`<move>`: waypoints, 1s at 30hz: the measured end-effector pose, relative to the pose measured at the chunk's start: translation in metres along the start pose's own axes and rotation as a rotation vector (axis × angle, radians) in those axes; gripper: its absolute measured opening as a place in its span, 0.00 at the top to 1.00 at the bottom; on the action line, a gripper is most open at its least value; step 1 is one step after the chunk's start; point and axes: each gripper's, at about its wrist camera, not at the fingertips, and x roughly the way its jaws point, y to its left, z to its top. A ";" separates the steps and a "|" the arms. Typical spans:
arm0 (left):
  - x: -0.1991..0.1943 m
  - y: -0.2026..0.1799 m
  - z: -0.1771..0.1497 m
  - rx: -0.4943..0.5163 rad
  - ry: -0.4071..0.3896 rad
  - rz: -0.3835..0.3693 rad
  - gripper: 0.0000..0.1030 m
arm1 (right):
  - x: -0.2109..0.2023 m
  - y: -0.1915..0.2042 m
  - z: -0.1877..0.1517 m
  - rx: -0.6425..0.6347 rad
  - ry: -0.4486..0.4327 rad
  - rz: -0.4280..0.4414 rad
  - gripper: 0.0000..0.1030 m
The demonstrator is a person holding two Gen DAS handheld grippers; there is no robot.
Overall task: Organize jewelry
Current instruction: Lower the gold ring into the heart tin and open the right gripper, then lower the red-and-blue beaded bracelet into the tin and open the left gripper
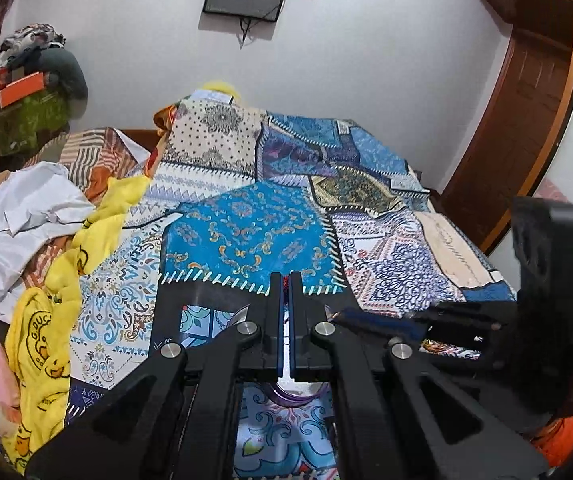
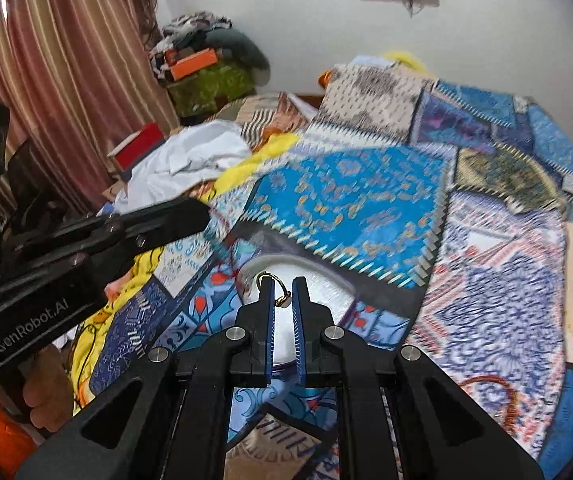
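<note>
My left gripper point(image 1: 285, 280) is shut on a thin red beaded string point(image 1: 285, 282) that peeks out between its tips. In the right wrist view the left gripper point(image 2: 202, 212) reaches in from the left and the red string point(image 2: 228, 252) hangs blurred from its tip. My right gripper point(image 2: 283, 282) has its jaws a little apart over a white round dish point(image 2: 326, 292) on the bed. A gold ring point(image 2: 267, 277) rests against its left finger and a small gold piece point(image 2: 283, 301) shows between the fingers. Whether they are held I cannot tell.
A blue patchwork bedspread point(image 1: 254, 232) covers the bed. Yellow cloth point(image 1: 58, 280) and white cloth point(image 1: 26, 216) are piled on the left. An orange-red bangle point(image 2: 498, 396) lies on the bedspread at right. A curtain point(image 2: 66, 80) and a stack of bags point(image 2: 206, 68) stand behind.
</note>
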 end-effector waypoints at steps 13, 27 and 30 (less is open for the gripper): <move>0.037 0.007 -0.013 0.005 0.103 -0.003 1.00 | 0.031 0.001 -0.008 -0.002 0.095 0.007 0.93; 0.028 0.001 -0.014 0.028 0.129 0.021 0.88 | 0.029 0.001 -0.012 -0.017 0.112 -0.037 0.89; 0.019 -0.001 -0.013 0.023 0.114 0.022 0.78 | 0.022 0.003 -0.013 -0.027 0.098 -0.059 0.78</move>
